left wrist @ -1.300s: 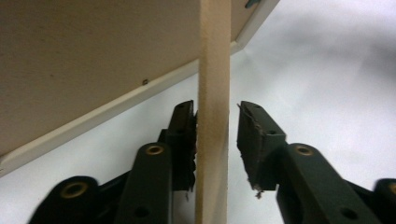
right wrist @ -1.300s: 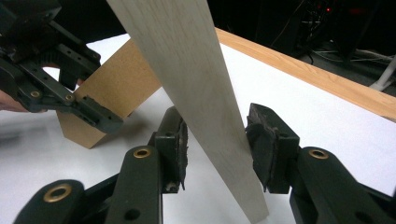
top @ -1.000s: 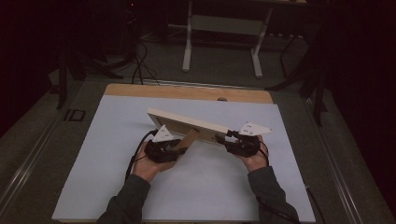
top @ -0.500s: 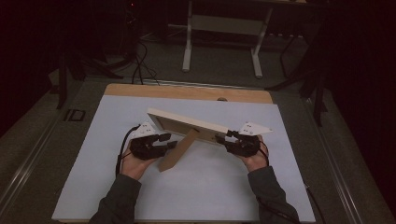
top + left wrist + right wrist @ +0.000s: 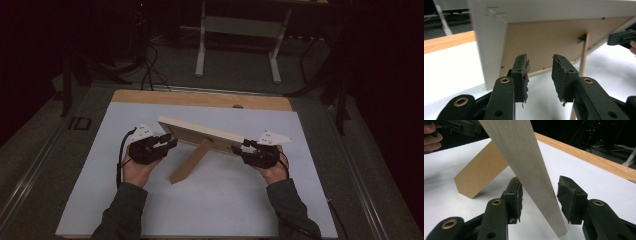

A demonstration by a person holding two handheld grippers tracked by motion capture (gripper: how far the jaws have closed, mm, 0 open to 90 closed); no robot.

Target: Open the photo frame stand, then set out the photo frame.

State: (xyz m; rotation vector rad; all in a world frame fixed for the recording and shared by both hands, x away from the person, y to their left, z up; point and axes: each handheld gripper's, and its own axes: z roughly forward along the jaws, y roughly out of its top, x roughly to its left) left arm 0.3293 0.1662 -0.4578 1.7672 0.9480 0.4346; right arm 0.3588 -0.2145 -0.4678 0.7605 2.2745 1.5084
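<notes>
A pale wooden picture frame (image 5: 200,132) stands tilted on the white table top (image 5: 220,200), propped by its brown back leg (image 5: 190,162). My left gripper (image 5: 167,142) sits just off the frame's left end. Its jaws have just been closing, with nothing between them, and the frame's brown back (image 5: 544,37) lies beyond the left gripper (image 5: 540,75). My right gripper (image 5: 242,147) is at the frame's right end. Its jaws have just been opening, and the frame's edge (image 5: 524,157) runs between the right gripper's (image 5: 540,195) pads with a gap on one side.
A wooden strip (image 5: 200,99) borders the table's far edge. Beyond it on the dark floor stand a grey metal stand (image 5: 240,30) and cables (image 5: 150,70). White table surface lies bare in front of both hands.
My left gripper has moved left, away from the brown back leg to the frame's left end. The right gripper and the frame have stayed where they were.
</notes>
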